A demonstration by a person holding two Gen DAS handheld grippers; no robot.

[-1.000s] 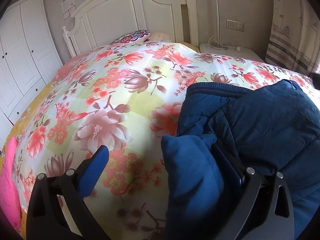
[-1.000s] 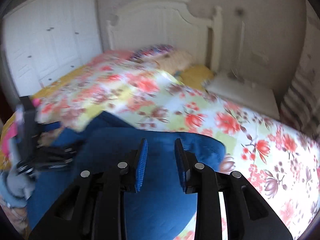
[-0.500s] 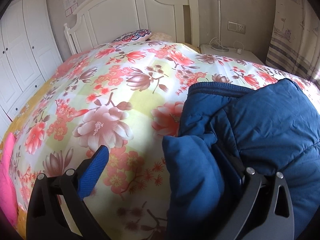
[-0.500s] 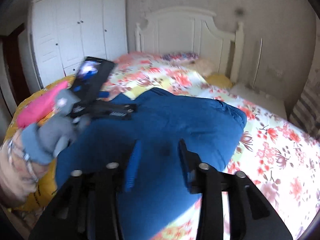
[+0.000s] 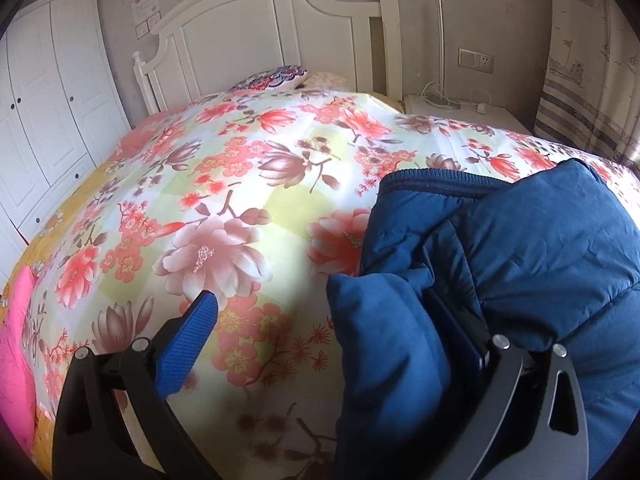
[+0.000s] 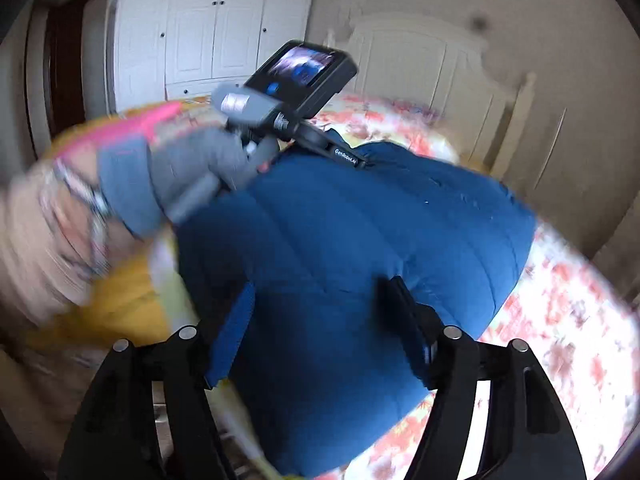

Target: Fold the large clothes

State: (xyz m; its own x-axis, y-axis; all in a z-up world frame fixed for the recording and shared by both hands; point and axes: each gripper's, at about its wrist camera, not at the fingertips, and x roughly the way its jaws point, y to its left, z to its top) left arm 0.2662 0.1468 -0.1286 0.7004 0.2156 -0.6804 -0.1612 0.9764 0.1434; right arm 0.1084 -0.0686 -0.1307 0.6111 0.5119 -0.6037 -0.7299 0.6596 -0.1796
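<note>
A dark blue padded jacket lies bunched on the flowered bedspread, at the right of the left wrist view. My left gripper stands wide open over the jacket's left edge. Its left pad is over bare bedspread, and its right finger is sunk among the jacket's folds. In the blurred right wrist view my right gripper hovers over the jacket with its jaws opening and its pads not pressing on the cloth. A gloved hand holds the left gripper's handle, under its rear screen.
A white headboard and a patterned pillow are at the far end of the bed. White wardrobes stand to the left. A nightstand with a lamp and cables is at the right, beside a curtain. Pink cloth lies at the bed's left edge.
My right gripper's jaws have widened, and its view has swung left across the jacket until the gloved hand and left gripper fill the left side. The left wrist view is unchanged.
</note>
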